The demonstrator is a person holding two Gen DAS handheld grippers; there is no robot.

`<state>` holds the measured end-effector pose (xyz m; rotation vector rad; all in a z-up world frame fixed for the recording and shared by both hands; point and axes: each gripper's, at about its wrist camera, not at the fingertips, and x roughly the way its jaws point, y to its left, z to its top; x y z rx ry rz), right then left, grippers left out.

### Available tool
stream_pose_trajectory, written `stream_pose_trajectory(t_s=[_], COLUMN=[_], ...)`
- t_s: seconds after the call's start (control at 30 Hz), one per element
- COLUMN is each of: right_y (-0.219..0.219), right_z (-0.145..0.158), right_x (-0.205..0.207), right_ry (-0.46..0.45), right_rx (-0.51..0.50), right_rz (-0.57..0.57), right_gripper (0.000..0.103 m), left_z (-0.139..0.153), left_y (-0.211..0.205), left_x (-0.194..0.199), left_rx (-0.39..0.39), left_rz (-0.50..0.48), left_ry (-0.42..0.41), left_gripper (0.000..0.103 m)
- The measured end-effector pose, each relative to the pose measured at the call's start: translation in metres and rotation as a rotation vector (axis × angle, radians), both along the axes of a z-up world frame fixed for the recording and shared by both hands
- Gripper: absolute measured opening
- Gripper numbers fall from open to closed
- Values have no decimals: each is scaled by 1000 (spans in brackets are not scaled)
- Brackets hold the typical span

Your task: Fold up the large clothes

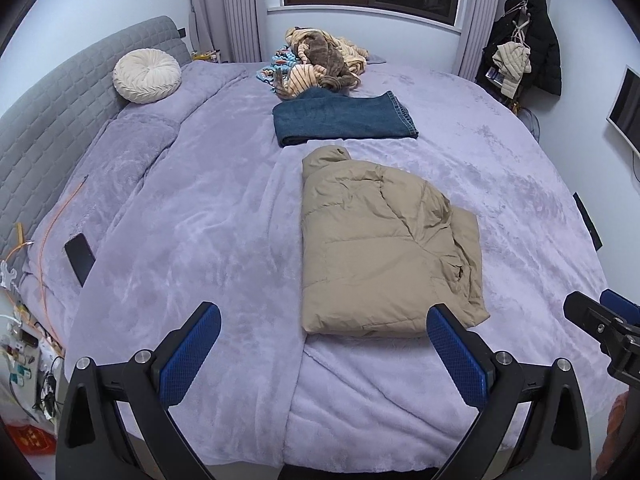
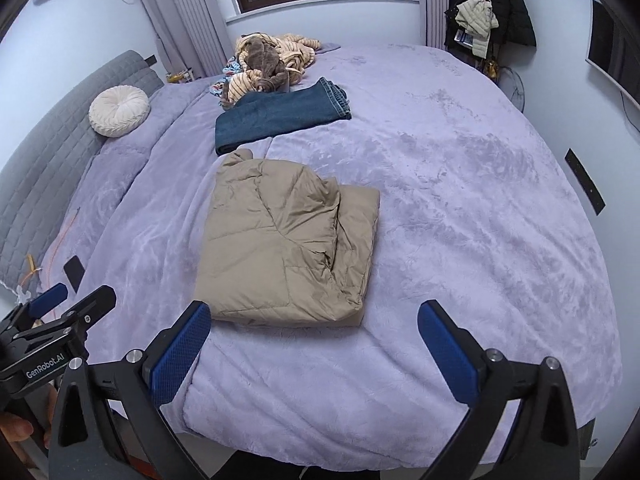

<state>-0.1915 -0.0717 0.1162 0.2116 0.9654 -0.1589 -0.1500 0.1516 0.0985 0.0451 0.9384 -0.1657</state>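
Observation:
A tan puffer jacket [image 1: 380, 248] [image 2: 288, 240] lies folded into a rough rectangle on the lilac bedspread [image 1: 180, 220] [image 2: 480, 200]. Beyond it lies a folded pair of dark blue jeans [image 1: 344, 120] [image 2: 280, 114]. My left gripper [image 1: 324, 322] hangs open above the jacket's near edge, nothing between its blue pads. My right gripper [image 2: 314, 318] also stands wide open just before the jacket's near edge, holding nothing. Each gripper shows at the side of the other's view: the right gripper [image 1: 600, 316] at the right edge, the left gripper [image 2: 76, 296] at the lower left.
A heap of unfolded striped and brown clothes [image 1: 320, 60] [image 2: 268, 60] sits at the far side of the bed by the window. A round cream cushion [image 1: 146, 76] leans on the grey headboard [image 1: 60, 120]. A black phone [image 1: 80, 258] lies at the bed's left. Coats [image 1: 524, 48] hang at right.

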Motion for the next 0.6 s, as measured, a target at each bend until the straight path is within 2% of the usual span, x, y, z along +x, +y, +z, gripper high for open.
stream_pose_trajectory(t_s=[0.27,0.6], right_y=[20,23], right_z=[7,8], right_x=[10,12], right_ry=[-11,1], right_rx=[-35,-47], right_rz=[-22,-39], right_gripper=[103,103], left_z=[14,13], left_y=[22,26], left_x=[10,12], left_rx=[31,27], left_rz=[16,13], left_ry=[-23,-9], left_gripper=[103,103])
